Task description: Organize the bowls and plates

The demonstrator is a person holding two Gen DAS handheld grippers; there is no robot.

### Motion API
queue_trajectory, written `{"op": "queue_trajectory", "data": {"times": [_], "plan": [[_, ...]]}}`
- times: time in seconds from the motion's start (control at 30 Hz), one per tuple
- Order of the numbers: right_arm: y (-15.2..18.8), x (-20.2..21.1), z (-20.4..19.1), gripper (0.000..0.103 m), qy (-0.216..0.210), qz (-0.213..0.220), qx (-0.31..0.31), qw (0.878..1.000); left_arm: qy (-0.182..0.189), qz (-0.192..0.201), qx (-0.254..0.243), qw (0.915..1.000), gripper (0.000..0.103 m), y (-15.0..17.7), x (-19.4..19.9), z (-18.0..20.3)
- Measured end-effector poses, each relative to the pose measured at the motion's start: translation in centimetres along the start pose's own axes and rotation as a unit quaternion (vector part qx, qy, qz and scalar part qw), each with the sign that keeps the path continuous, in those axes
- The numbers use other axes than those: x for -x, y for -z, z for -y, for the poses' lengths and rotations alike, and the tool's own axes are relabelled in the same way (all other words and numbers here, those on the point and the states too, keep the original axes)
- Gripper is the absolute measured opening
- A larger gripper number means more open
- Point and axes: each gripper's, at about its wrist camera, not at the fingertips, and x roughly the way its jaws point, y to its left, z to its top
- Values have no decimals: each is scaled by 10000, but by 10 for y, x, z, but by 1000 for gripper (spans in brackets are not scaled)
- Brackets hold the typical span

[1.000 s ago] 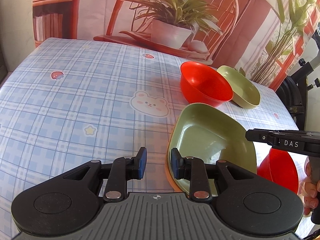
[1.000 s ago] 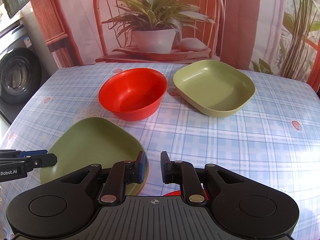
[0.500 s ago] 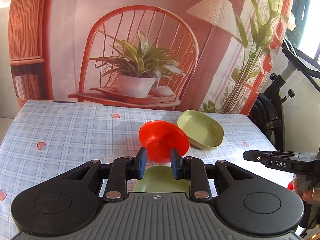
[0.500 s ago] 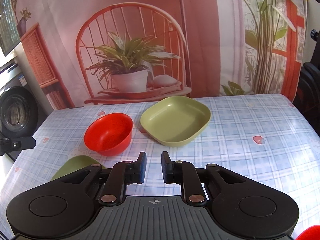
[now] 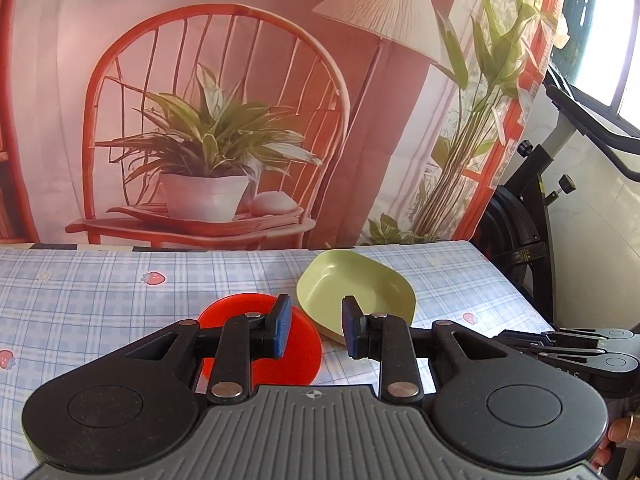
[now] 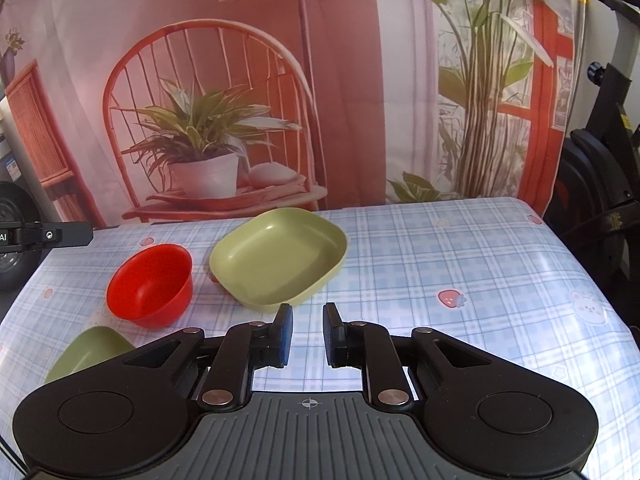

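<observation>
Right now my table (image 6: pixel 460 280), under its blue plaid cloth with strawberry and bear prints, fills the lower part of both views, and a printed backdrop (image 6: pixel 360 80) of a red chair, a potted plant and a lamp hangs behind its far edge. A black exercise bike (image 5: pixel 532 216) stands off the table's right end.

Largest of the dishes is the light green squarish plate (image 6: pixel 280 256), deep-walled and sitting toward the back middle of the table. Just beside it on its left, apart by a narrow strip of cloth, is the red bowl (image 6: pixel 150 284), upright and open-side up. Nearer to me and further left lies a second green dish (image 6: pixel 88 354), only its far part showing past my right tool's body.

I hold my left gripper (image 5: pixel 314 330) above the table with its jaws parted and nothing between them; through the gap I see the cloth between the red bowl (image 5: pixel 298 354) and the green plate (image 5: pixel 356 292). My right gripper (image 6: pixel 306 336) hangs over the near middle of the table, jaws likewise apart and empty, its tips lined up just short of the green plate's near rim. From the left view the right tool's black fingers (image 5: pixel 560 344) show at the far right edge
</observation>
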Motion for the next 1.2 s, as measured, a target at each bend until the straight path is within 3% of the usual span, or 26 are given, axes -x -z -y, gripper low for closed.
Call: {"op": "queue_trajectory", "data": {"times": [0.33,0.53,0.7,0.9,1.2], "plan": [[-15,-59,19,16,83,-14,-113,9999,-165,-445,119,9988,29,-13,-84,-12],[-24,-96,26,17,131,88,-238,9996,-238,-626,333,9972,36,-14,-121,-20],[-29,-120,20,17,385,77,77,9992,-193,-768,362,9962,36,-14,-135,-17],[-34,-142,26,18,458,-64,-61,9989,-169,-966,322,9947,37,-15,-152,-13],[-29,-151,27,20,290,-154,-232,9992,31,-1125,510,9923,34,-14,-168,-15]]}}
